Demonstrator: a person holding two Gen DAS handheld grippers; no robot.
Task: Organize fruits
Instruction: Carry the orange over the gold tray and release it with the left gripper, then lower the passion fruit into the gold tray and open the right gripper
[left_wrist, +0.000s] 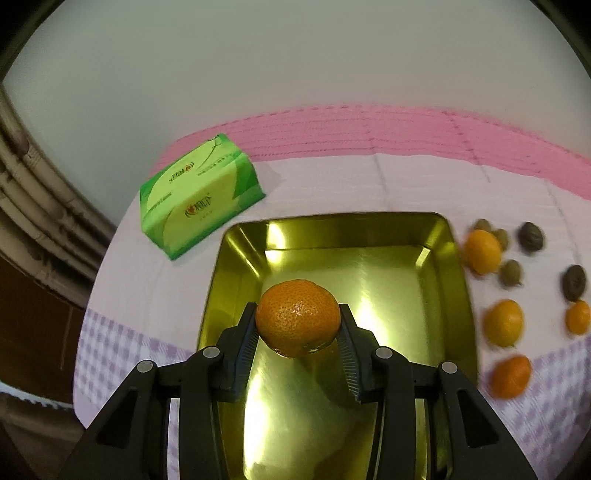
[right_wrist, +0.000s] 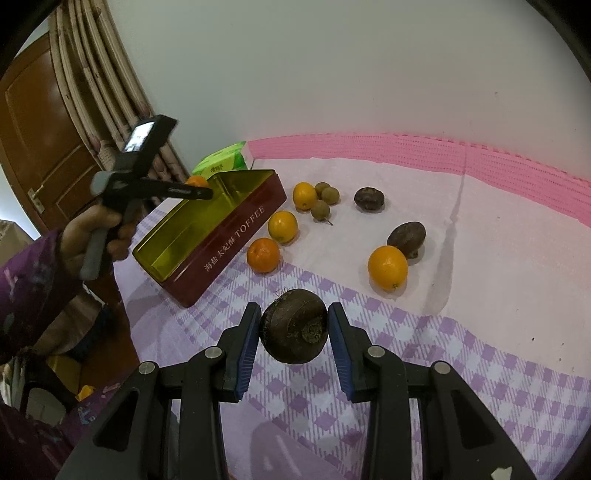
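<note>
Surface: a white cloth-covered bed or table (right_wrist: 498, 258) with a pink knitted band along its far edge and a lilac-checked near part is carrying everything.
Tin: a dark red rectangular "TOFFEE" tin with a gold inside (right_wrist: 236, 236) is lying open on the cloth.
Tissues: a green and yellow soft tissue pack (left_wrist: 199, 192) is sitting beyond the tin.
Fruit: three oranges (right_wrist: 282, 226) are lying just beside the tin, a fourth orange (right_wrist: 388, 267) farther right.
Small fruit: three small round brownish-green fruits (right_wrist: 330, 195) are clustering near the far orange.
Dark fruit: two wrinkled dark brown round fruits (right_wrist: 369, 198) are resting apart.
</note>
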